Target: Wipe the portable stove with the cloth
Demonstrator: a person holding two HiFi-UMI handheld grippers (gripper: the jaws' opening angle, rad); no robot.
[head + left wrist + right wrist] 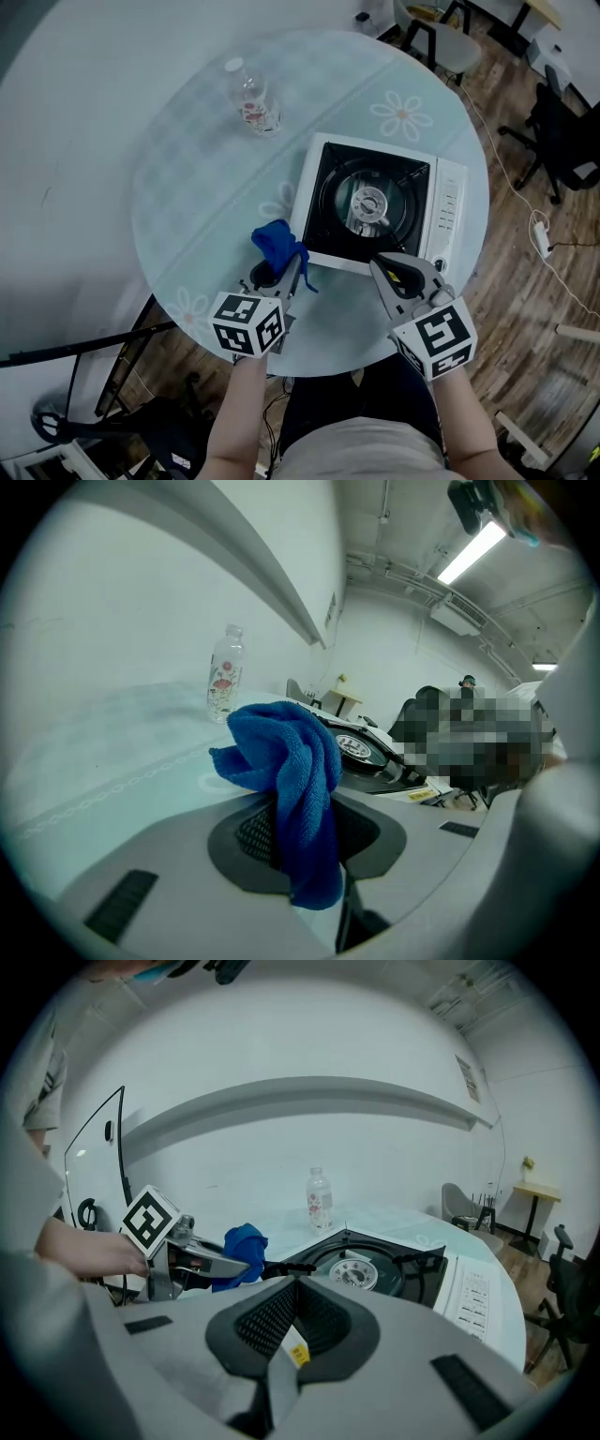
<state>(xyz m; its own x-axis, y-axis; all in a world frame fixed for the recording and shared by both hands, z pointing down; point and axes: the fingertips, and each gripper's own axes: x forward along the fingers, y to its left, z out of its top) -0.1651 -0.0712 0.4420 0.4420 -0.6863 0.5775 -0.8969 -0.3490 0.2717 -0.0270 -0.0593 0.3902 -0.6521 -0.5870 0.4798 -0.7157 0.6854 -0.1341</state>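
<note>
A white portable stove (448,202) with a black burner top sits on the round glass table (187,169). My left gripper (286,267) is shut on a crumpled blue cloth (277,242), holding it just off the stove's near-left corner. In the left gripper view the cloth (291,761) hangs pinched between the jaws, with the stove (361,747) just beyond. My right gripper (386,267) is shut on nothing, over the stove's near edge. The right gripper view shows the stove (375,1269), the cloth (242,1244) and the left gripper (202,1260).
A clear plastic bottle (253,98) stands on the table's far left, away from the stove. Chairs (441,37) and an office chair (562,131) stand on the wooden floor beyond the table's far right. A cable (525,197) runs along the floor at right.
</note>
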